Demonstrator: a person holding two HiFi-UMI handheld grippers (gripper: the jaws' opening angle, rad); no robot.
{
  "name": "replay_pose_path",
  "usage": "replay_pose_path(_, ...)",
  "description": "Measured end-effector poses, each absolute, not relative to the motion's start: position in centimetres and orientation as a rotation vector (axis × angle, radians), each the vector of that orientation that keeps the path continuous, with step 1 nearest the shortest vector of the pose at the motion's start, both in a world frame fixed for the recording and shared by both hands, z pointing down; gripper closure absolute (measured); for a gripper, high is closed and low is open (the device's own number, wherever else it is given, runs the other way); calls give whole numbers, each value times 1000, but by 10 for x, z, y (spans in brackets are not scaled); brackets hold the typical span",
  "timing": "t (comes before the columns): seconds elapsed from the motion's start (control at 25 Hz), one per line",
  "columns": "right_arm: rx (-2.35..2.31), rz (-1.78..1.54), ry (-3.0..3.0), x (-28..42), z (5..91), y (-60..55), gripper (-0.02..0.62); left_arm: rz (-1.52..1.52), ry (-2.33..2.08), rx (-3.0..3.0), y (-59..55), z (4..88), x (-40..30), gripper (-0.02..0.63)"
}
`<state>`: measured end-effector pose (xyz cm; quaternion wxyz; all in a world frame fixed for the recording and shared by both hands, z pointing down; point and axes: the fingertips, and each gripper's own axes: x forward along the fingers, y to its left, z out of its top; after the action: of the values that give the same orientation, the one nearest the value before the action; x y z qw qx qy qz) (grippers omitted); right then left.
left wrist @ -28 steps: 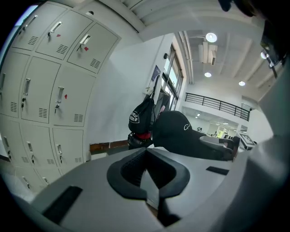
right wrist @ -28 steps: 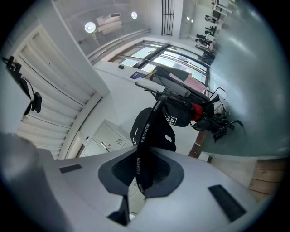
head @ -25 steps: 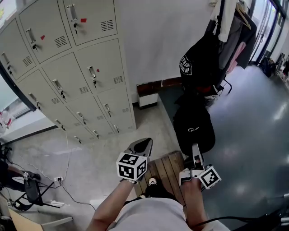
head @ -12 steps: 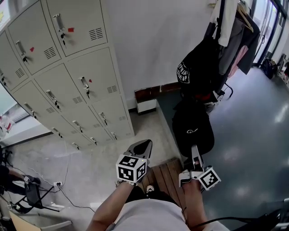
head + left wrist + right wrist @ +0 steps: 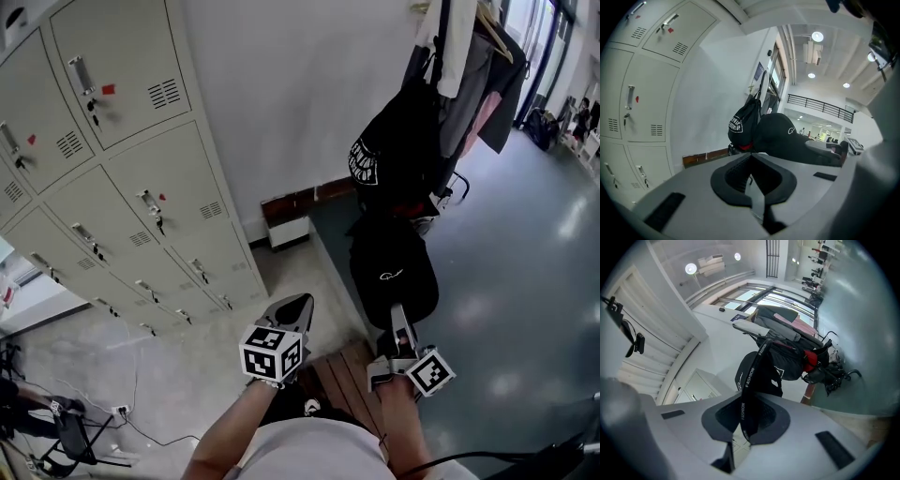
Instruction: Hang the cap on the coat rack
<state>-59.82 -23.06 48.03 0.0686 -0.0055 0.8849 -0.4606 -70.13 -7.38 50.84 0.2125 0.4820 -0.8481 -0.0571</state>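
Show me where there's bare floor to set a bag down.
Bare: the glossy grey-blue floor right of the coat rack, and pale concrete floor between grey metal lockers and wooden slat platform. Crowded: around the rack's black bags and clothes.

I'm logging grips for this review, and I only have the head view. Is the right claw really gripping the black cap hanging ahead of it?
Observer: Yes. The right gripper view shows the right claw shut on the strap of the black cap.
Operator: Any marking on that strap?
Observer: White lettering along it reads FASHION.
Operator: And the left claw?
Observer: The left gripper view shows the left claw shut with nothing between its jaws. The cap sits beyond it, to the right.
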Motion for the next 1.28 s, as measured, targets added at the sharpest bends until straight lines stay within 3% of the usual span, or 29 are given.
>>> replay_pose_path(0.72,-122,-1227,2583,-722,428,-273,575,-130,-2268,1637,-159,457,-825,603)
replay_pose_path(1.28,-120,-1136,2526,-762,380,-281,575,-163,-2213,1758,-185,417,-855,603)
